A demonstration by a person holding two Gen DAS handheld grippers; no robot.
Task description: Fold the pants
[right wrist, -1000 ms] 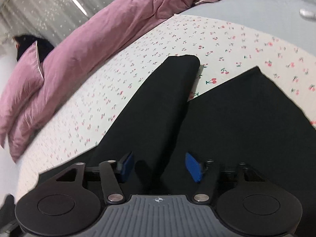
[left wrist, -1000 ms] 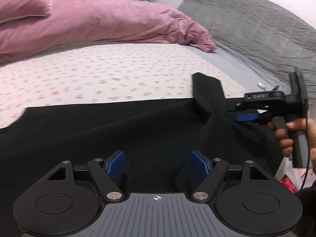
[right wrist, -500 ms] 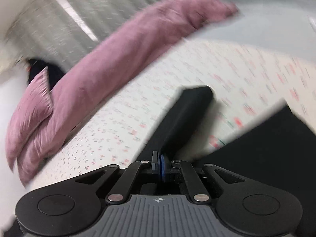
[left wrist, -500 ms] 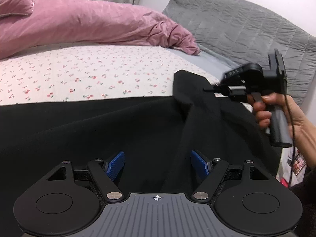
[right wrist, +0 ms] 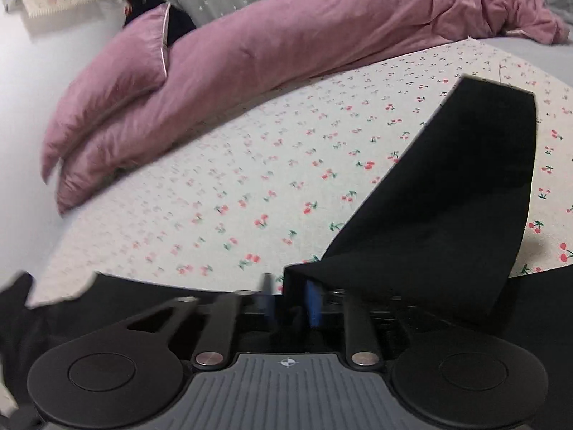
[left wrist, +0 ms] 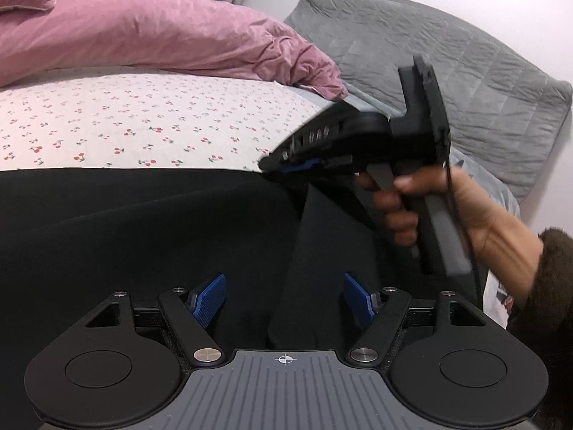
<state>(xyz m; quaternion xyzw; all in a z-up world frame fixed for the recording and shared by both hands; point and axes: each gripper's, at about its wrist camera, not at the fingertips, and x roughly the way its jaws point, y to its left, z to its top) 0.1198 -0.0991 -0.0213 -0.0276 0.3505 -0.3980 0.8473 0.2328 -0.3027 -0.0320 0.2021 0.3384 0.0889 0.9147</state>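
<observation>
A: Where are the pants right now?

B: Spread black across the near part of the bed, over the cherry-print sheet. One pant leg is lifted off the sheet and stretches up and away from the right gripper, with its far end hanging over the cherries.

A: So the right gripper has hold of it?

B: It looks that way only in part. In the right wrist view the near end of the leg drapes over the blue pads, and cloth sits between them. The jaws have just been opening, there is a visible gap, and that view is blurred, so I cannot tell whether the pads press on the fabric.

A: And the left gripper?

B: Released. Its blue pads stand well apart, low over the pants, with a raised fold of black cloth running up between them but touching neither pad.

A: Can you see the right gripper from the left side?

B: Yes, it shows beyond the pants, held by a hand in a dark fuzzy sleeve, with its nose at the far edge of the black fabric.

A: What else is on the bed?

B: A pink duvet and a pink pillow bunched along the far side of the pants, and a grey quilted blanket past the duvet's end.
</observation>
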